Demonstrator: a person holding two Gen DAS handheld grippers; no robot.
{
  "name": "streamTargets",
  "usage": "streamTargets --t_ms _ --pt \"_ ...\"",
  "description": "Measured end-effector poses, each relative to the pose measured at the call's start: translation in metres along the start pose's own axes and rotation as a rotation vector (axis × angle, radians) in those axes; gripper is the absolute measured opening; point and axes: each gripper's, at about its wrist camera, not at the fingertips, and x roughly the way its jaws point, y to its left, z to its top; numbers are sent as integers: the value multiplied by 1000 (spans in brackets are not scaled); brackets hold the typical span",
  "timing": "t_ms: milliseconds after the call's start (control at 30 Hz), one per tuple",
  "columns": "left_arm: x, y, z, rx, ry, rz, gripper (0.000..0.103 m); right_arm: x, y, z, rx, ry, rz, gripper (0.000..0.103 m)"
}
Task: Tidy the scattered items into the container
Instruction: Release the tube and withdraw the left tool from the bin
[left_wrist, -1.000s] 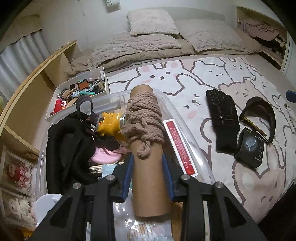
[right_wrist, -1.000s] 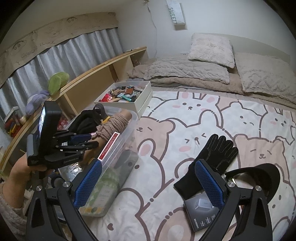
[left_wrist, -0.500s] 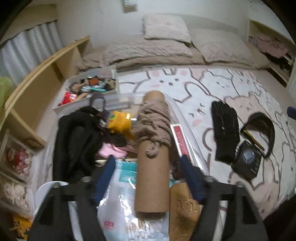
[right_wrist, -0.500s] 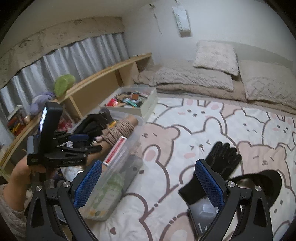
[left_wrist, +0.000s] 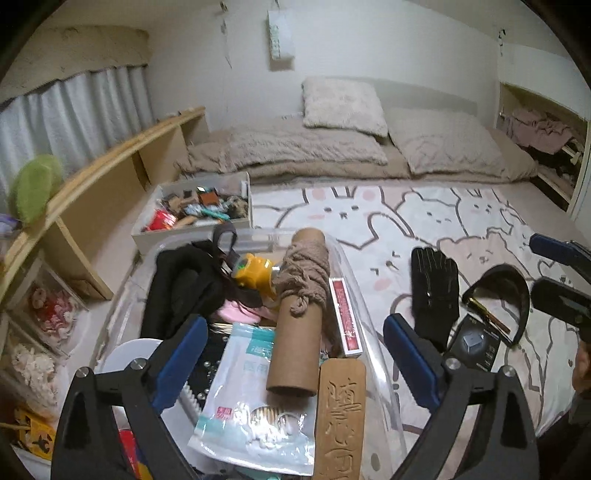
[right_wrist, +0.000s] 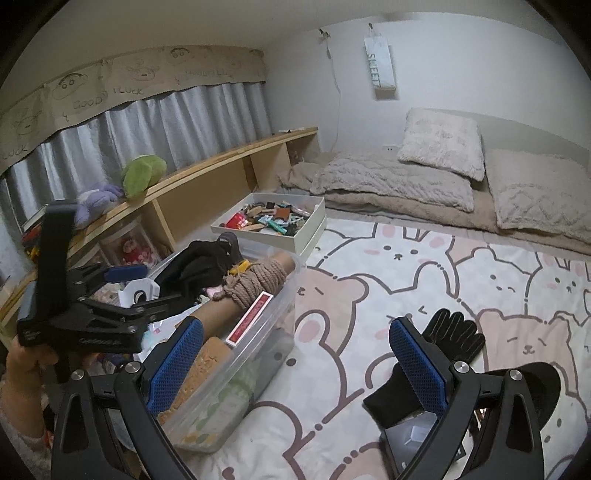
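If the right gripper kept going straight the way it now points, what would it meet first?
Most likely the bear-print bedspread: the open right gripper frames bare blanket, with the clear container off to its left and the black glove to its right. Depth is uncertain.

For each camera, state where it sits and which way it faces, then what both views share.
Left wrist: rides the left gripper, jaws open, above the clear bin, looking down at the rope-wrapped tube toward the pillows; the right gripper's tips show at the right edge.
Right wrist: rides the right gripper, jaws open, over the bedsheet, facing the curtain; the person's left hand shows.
Shared: bin, tube, black glove.
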Motion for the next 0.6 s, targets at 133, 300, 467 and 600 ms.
streamTargets --t_ms 133,300,467,600 --pt "-18 -7 -3 -12 -52 6 103 -3 -1 0 7 -5 -1 103" --pt "-41 -19 -9 -4 -135 -3 103 -12 3 0 -7 -39 -22 103" --pt "-58 -27 -11 -33 -174 -45 103 -20 9 0 -44 -67 -33 103" --pt "-70 -30 -15 -93 -199 -75 103 -26 7 0 -32 -74 -12 103"
